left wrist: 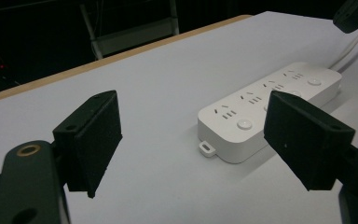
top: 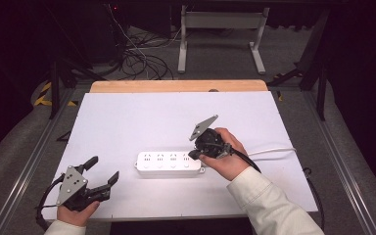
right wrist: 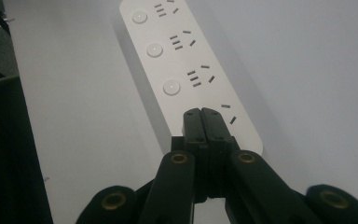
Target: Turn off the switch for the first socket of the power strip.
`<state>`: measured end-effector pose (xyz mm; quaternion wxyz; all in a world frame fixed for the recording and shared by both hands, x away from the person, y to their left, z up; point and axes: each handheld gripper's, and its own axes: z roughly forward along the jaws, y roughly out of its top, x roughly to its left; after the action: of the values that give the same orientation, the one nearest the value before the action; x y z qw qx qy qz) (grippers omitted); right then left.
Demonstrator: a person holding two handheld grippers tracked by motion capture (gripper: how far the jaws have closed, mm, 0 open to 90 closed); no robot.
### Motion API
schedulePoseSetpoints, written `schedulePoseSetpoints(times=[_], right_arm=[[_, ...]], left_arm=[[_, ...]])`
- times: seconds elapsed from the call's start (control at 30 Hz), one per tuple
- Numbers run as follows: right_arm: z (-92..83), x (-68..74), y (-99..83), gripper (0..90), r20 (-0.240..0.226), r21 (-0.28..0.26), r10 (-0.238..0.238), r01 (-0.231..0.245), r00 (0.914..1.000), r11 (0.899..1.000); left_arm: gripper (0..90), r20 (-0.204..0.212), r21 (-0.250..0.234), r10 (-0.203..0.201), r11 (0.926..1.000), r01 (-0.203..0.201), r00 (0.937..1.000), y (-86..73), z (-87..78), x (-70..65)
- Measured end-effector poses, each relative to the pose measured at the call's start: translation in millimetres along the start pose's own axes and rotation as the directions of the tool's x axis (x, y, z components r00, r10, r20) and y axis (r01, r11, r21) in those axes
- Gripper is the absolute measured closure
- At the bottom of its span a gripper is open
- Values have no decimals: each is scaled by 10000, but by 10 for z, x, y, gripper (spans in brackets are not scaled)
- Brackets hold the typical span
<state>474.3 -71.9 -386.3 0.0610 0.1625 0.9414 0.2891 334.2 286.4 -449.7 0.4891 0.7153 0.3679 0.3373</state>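
A white power strip (top: pixel 170 163) with several sockets and round buttons lies in the middle of the white table; its white cord (top: pixel 273 151) runs off to the right. My right gripper (top: pixel 194 154) is shut with nothing between its jaws, its tips pointing down over the strip's right end. In the right gripper view the closed tips (right wrist: pixel 201 112) sit over the nearest socket of the strip (right wrist: pixel 177 60), covering its button. My left gripper (top: pixel 104 170) rests at the front left of the table, open and empty. In the left gripper view the strip (left wrist: pixel 265 107) lies ahead between the spread jaws.
The white tabletop (top: pixel 142 117) has a wooden strip (top: pixel 176 86) along its far edge. Behind it stand a white table frame (top: pixel 220 29) and loose cables (top: pixel 137 58) on the floor. Metal rails (top: pixel 34 156) run along both sides.
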Motion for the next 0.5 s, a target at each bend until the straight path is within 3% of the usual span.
schedulePoseSetpoints(times=[0.5], right_arm=[[227, -39, 53, 900, -254, 953, 122, -97, 9996, 9954]], left_arm=[[194, 95, 119, -33, 9999, 32, 9999, -5, 10, -4]])
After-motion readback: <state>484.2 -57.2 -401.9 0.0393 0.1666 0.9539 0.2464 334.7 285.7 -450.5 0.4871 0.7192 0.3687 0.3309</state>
